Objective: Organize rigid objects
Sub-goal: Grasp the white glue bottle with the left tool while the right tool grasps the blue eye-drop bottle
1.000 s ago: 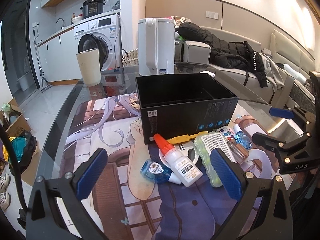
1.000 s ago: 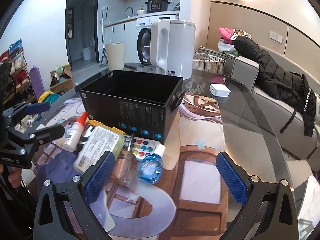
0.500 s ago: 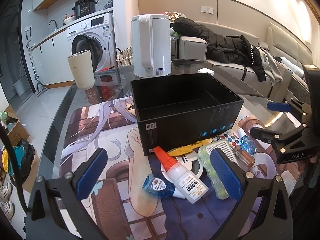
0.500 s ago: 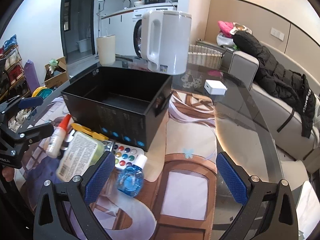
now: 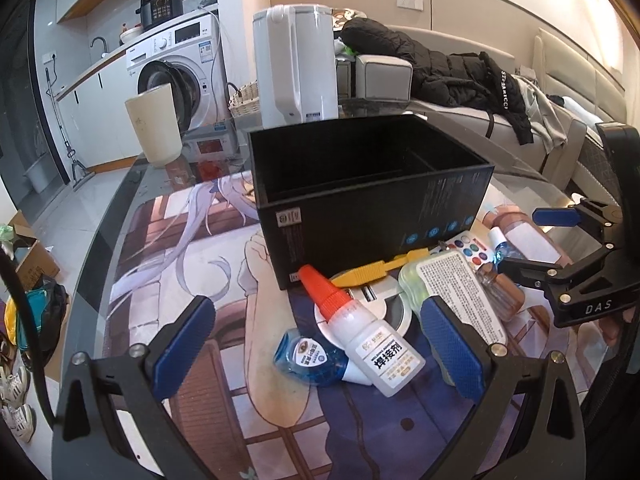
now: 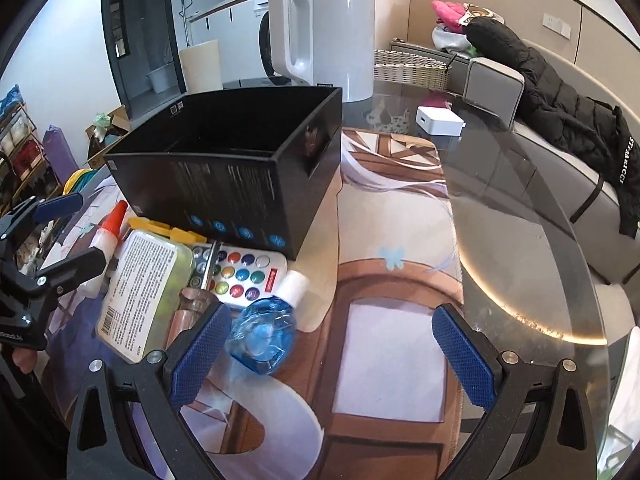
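An open, empty-looking black box (image 5: 360,184) (image 6: 232,172) stands on the glass table. Small items lie in front of it: an orange-capped glue bottle (image 5: 360,336) (image 6: 108,232), a flat blue bottle (image 5: 308,356), a yellow tool (image 5: 384,268), a green labelled pack (image 5: 452,296) (image 6: 144,292), a paint palette (image 6: 240,272), an amber vial (image 6: 188,312) and a blue white-capped bottle (image 6: 262,336). My left gripper (image 5: 318,340) (image 6: 70,236) is open around the glue bottle. My right gripper (image 6: 330,354) (image 5: 532,242) is open, its left finger beside the blue bottle.
A white kettle (image 5: 296,64) (image 6: 324,28) and a cream cup (image 5: 154,128) stand behind the box. A small white block (image 6: 438,120) and a wicker basket (image 6: 408,68) sit further back. A sofa with a black jacket (image 5: 452,68) lies beyond the table's right edge.
Both grippers have moved in closer to the box and the pile of items. The right gripper has swung left, so the blue bottle now sits by its left finger. Both stay open.
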Motion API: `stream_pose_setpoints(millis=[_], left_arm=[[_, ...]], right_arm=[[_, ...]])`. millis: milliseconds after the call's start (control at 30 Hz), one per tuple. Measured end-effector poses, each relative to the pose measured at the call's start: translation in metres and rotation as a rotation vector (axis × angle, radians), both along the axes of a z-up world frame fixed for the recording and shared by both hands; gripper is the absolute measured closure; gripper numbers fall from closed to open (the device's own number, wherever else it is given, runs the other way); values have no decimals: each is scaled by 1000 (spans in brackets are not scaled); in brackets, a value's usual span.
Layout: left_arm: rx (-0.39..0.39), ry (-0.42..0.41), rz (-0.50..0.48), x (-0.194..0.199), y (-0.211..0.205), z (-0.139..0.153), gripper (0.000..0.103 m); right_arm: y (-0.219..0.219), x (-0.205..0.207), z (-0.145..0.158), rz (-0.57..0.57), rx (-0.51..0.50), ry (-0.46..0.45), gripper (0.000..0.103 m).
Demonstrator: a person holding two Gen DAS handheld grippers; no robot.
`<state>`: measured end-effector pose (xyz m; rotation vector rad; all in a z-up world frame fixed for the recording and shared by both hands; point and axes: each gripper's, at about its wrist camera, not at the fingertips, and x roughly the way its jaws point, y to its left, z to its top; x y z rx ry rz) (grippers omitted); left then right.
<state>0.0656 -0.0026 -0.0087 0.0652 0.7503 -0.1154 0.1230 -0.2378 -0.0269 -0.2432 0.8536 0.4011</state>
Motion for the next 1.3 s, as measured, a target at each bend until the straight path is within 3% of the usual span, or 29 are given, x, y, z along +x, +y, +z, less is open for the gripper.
stream_pose_setpoints(millis=[233,300,533,633,900,1100,1300], left_arm=[[5,9,-9,1,-3,-2,0],[-1,11,-12,1,-3,-2,0],[-23,14,0,2,3,-3,0],[-35,23,-3,2,5,-5,1],[-86,48,-34,1,5,-8,43],[-88,37,-62,-1,1,-6,76],[-102,29,-39,-4,8,-3,80]], right_arm=[[-3,-3,-7,7,-4,22,8],[-4,-4,-8,7,-8,24,19],[-5,-15,-6,-3,-1,-1,27],[-4,-18,-6,2,5,-9,36],[-1,-23,-3,26,17,-14,66],[0,-25,-2,25,23,-19,72],[1,-24,-2,27,18,-28,72]])
